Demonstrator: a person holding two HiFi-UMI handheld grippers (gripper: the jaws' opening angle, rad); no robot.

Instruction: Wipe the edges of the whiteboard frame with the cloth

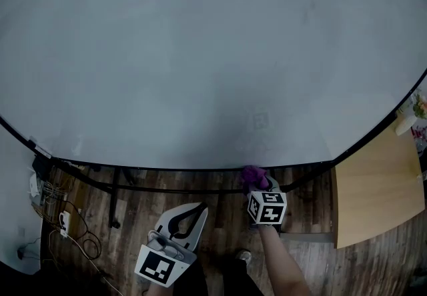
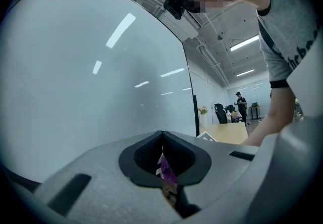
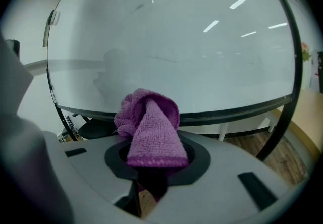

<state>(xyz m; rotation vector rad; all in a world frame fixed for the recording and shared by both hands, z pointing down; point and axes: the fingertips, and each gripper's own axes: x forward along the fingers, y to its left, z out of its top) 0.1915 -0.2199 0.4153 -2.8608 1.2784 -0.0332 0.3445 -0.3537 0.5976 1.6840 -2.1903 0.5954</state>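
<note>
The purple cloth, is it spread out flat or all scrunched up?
Scrunched up. The purple cloth is bunched into a folded wad sticking out of the right gripper, whose jaws are shut on it.

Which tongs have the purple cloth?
The right tongs, shut on the purple cloth by the whiteboard frame. The left tongs are shut and hold nothing.

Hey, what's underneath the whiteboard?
Wooden floor, a black stand bar and cables at left. The purple cloth in the right gripper covers part of the bottom frame edge.
</note>
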